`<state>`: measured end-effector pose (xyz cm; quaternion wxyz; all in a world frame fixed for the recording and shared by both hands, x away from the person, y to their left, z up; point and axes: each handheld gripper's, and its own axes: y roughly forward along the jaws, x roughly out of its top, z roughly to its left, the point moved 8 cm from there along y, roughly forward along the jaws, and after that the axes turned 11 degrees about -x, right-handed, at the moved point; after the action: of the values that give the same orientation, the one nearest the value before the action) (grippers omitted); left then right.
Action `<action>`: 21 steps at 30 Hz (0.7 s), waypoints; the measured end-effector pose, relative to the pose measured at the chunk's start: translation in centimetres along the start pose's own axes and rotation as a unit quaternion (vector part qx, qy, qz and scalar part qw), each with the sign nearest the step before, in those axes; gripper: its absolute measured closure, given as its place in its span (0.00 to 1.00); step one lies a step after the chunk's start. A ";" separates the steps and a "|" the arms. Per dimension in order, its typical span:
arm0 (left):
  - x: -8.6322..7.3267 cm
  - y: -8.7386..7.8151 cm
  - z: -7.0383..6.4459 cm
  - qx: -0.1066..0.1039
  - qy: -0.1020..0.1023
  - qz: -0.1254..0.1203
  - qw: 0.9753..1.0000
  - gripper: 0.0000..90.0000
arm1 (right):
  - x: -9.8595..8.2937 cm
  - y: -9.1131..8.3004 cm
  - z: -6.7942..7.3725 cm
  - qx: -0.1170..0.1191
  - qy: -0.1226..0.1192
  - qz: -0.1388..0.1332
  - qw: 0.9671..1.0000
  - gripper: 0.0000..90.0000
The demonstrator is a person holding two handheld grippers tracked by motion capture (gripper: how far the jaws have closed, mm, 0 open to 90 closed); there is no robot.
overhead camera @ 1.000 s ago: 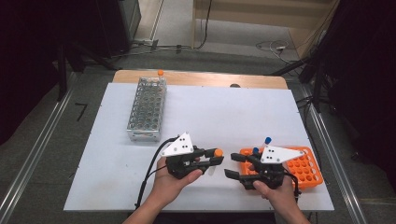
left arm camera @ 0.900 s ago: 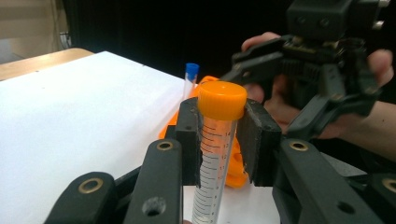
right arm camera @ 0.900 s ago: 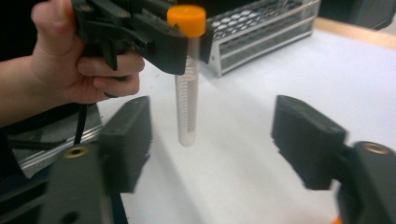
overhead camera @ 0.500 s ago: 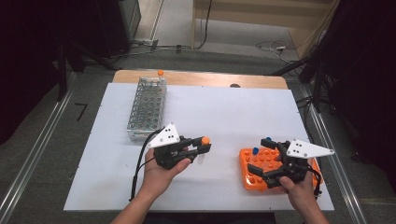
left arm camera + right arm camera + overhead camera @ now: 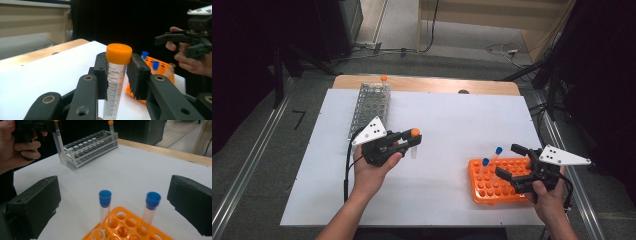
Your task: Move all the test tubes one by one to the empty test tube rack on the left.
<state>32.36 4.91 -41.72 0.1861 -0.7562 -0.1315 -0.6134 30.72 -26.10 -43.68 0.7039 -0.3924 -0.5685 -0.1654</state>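
Gripping an orange-capped tube point(image 5: 115, 75), left tongs point(image 5: 117, 72) hover; right tongs point(image 5: 120, 202) gape.

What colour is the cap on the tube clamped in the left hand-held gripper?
Orange cap on the clear graduated tube; the left gripper view shows it best.

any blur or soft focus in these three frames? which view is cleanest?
Right gripper view: the blue-capped tubes and the orange rack look slightly soft, and the near jaws are soft too. Left gripper view: the orange-capped tube is sharp, the far hand soft. High view: cleanest, evenly lit white table, dark surroundings.
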 end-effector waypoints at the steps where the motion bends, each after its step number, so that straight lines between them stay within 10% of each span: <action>1: 0.1 -0.1 0.3 0.005 0.001 -0.001 1.000 0.80 | -0.1 0.0 -0.3 -0.004 0.003 0.001 1.000 0.00; 21: 2.3 -1.4 9.1 0.119 -0.011 -0.036 0.992 0.80 | -2.0 -0.5 -2.6 -0.015 0.018 0.003 1.000 0.00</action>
<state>40.23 10.08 -40.95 0.2506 -0.7303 -0.2327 -0.5913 31.52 -28.73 -45.43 0.7085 -0.4015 -0.5521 -0.1788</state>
